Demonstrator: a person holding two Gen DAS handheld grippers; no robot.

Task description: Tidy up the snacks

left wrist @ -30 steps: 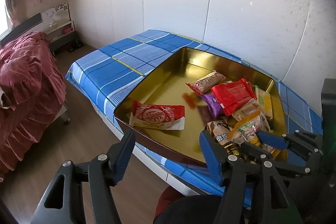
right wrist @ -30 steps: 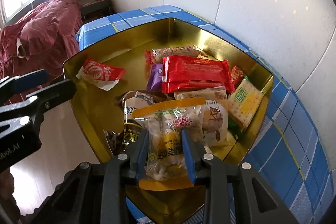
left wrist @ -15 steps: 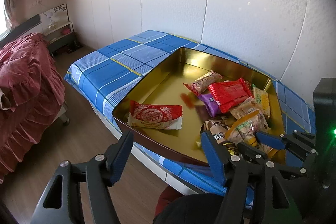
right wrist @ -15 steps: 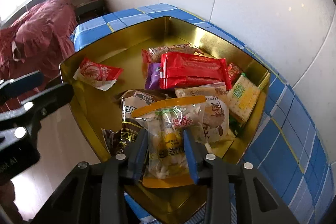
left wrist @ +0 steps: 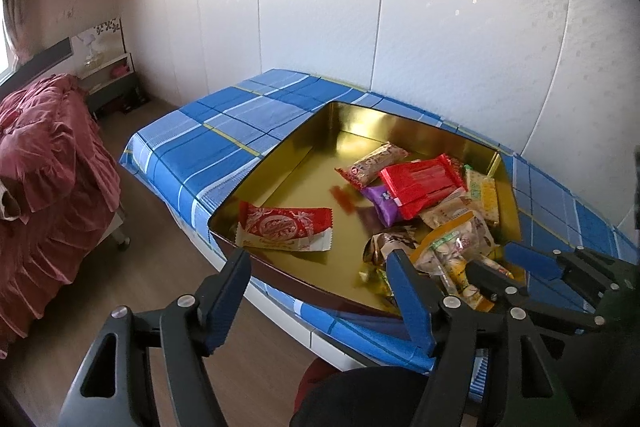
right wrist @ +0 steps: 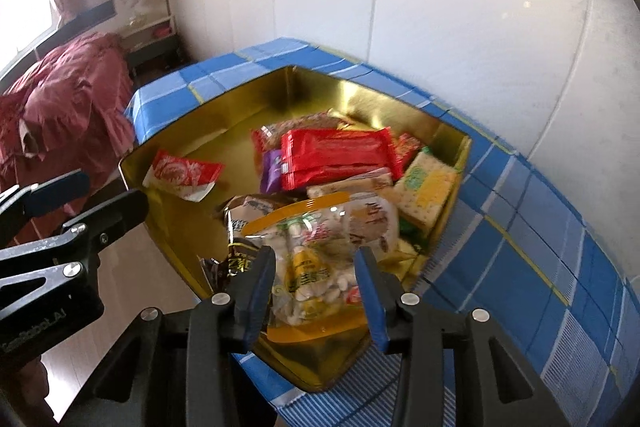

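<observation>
The right claw (right wrist: 316,281) has just been opening; its blue pads now stand apart on either side of the clear yellow-edged nut bag (right wrist: 320,259), the bag between them but no longer pinched. The left claw (left wrist: 320,291) is spread wide with nothing between its fingers, hovering before the near rim of the gold tin tray (left wrist: 304,163).

The nut bag lies at the near right corner of the tray on top of a heap of snacks: a brown packet (right wrist: 240,215), a long red pack (right wrist: 340,155), a purple wrapper (right wrist: 272,171) and a pale cracker pack (right wrist: 428,187). A red-and-white wafer packet (left wrist: 286,229) lies alone at the tray's left end. The tray sits on a worktop under a blue plaid cloth (left wrist: 224,131).
</observation>
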